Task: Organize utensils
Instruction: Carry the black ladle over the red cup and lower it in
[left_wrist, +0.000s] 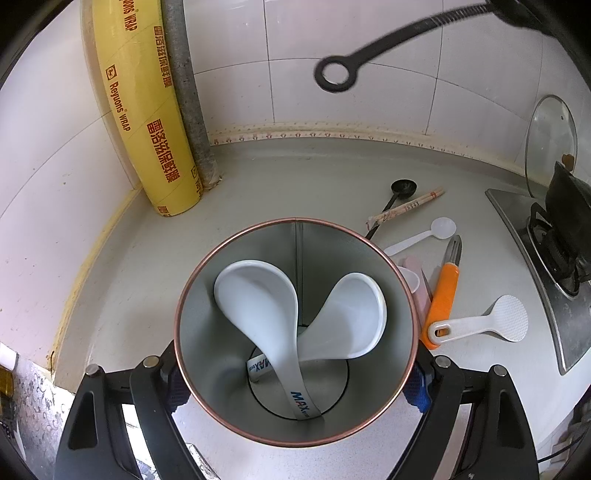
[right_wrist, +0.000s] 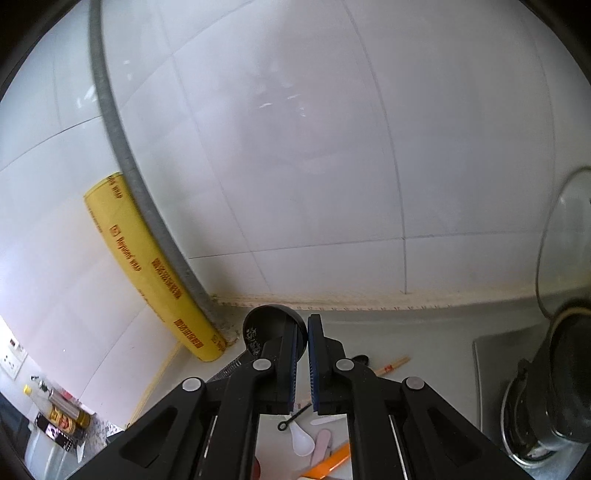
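My left gripper (left_wrist: 295, 380) is shut on a steel utensil holder (left_wrist: 207, 314) with a copper rim, one finger on each side. Two white ceramic spoons (left_wrist: 258, 299) stand crossed inside it, handles down. My right gripper (right_wrist: 303, 332) is shut on a black spoon (right_wrist: 266, 325), whose bowl sticks out past the fingertips. In the left wrist view the black spoon's ringed handle (left_wrist: 334, 75) hangs in the air before the tiled wall, above the holder. On the counter lie a small black spoon (left_wrist: 404, 187), chopsticks (left_wrist: 406, 206), a white plastic spoon (left_wrist: 441, 227), an orange-handled peeler (left_wrist: 443, 291) and a white rice paddle (left_wrist: 506, 321).
A yellow cling-wrap roll (left_wrist: 147, 110) leans in the corner beside a grey pipe (left_wrist: 188, 92). A gas stove (left_wrist: 554, 240) with a dark pot stands at the right, and a glass lid (left_wrist: 550, 140) leans on the wall behind it. Bottles (right_wrist: 62, 413) stand at the far left.
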